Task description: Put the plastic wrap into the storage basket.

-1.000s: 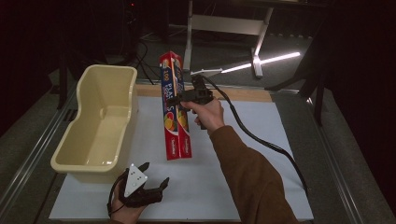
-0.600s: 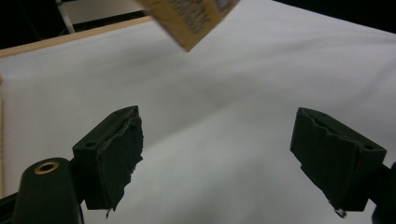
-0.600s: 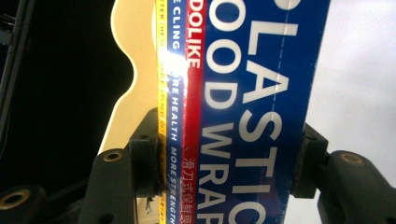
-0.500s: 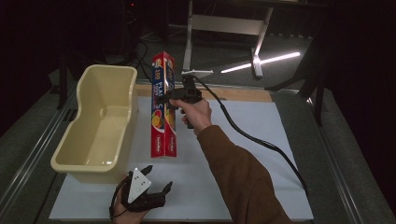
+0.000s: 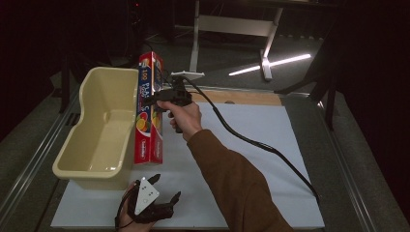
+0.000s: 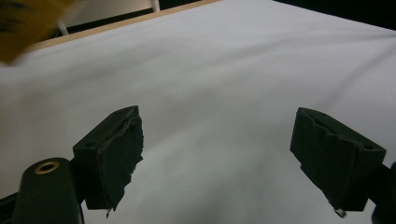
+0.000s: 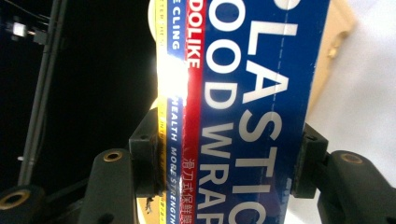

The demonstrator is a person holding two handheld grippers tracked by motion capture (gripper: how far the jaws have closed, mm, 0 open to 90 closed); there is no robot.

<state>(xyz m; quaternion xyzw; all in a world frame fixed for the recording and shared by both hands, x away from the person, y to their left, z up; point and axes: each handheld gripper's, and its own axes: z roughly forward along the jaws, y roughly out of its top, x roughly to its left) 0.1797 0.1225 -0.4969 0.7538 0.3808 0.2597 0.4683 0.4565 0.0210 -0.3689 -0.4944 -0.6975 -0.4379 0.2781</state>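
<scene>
Nearest you, your left gripper (image 5: pixel 153 205) rests with jaws wide and empty on the white paper-covered tabletop (image 5: pixel 251 145). Your right gripper (image 5: pixel 157 99) clamps the long glossy red-and-blue cardboard plastic-wrap box (image 5: pixel 149 108) across its width, long axis crossing the jaws; just beyond lies the smooth cream plastic tub (image 5: pixel 104 125).

Right claw (image 5: pixel 153 99) clamped, left claw (image 5: pixel 167 194) spread wide, low

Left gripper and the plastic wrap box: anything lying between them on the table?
Nothing; in the high view only bare white table cover separates the open left gripper from the plastic wrap box.
</scene>
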